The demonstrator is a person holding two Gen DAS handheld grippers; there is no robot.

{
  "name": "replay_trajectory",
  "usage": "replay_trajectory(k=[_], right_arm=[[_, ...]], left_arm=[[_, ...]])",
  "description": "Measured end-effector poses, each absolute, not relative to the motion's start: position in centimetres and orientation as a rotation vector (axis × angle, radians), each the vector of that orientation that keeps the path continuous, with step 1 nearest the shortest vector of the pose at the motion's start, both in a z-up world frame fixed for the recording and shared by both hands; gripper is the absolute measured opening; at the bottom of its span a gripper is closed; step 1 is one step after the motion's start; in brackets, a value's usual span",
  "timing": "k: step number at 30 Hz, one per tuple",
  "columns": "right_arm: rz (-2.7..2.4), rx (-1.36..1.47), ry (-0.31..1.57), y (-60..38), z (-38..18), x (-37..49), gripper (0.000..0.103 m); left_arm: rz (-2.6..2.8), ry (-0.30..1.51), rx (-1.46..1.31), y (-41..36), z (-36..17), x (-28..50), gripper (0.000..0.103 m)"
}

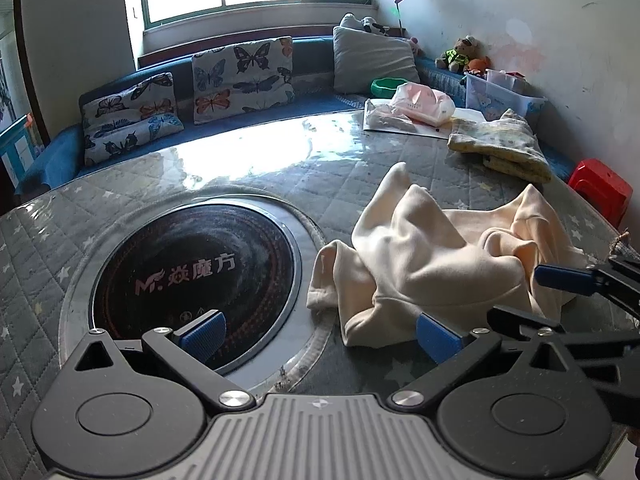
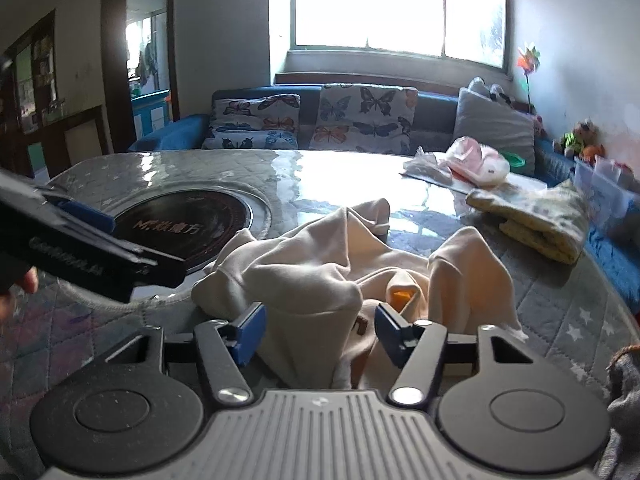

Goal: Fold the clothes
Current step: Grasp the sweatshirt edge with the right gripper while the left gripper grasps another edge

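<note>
The round black cooktop (image 1: pixel 196 276) set into the counter (image 1: pixel 248 160) is showing pale lettering across its glass: a stylised "MF" logo followed by three Chinese characters, 焱魔方. The same marking is appearing on it in the right wrist view (image 2: pixel 188 224), blurred there. The side of the left tool (image 2: pixel 86 246) is carrying a line of pale capital letters, too blurred to be read. Nothing else is showing legible print.

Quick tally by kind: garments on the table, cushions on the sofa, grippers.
Garments on the table: 2, the crumpled cream garment and the folded yellow garment.
Sofa cushions: 3, two butterfly cushions and a grey cushion.
Grippers: 2, left gripper and right gripper, both open.
Total: 7
</note>
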State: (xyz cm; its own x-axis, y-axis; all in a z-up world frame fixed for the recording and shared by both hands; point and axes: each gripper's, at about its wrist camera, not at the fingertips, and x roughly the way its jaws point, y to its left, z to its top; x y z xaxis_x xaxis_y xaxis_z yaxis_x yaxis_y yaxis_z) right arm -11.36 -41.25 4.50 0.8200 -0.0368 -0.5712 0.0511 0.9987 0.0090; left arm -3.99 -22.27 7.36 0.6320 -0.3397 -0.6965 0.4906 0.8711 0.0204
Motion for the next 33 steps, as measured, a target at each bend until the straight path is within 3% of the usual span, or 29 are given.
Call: replay_trajectory(k=[9,29,33], right_arm=[[0.004,0.088,0.622,-41.9,3.7,-10.5,0.008],[0.418,-0.18,0.629,-29.3,3.4,-16.3,0.007],[0.457,-0.191,0.617,-27.9,3.5,-17.0,0.008]], left_arm=[[-0.497,0.735,0.21,-22.3,7.9,-4.1,0.103],[-0.704,0.686,0.283,-24.4,8.7,-7.1,0.102],[-0.761,0.703,0.322,-24.5,7.6,-7.4,0.088]])
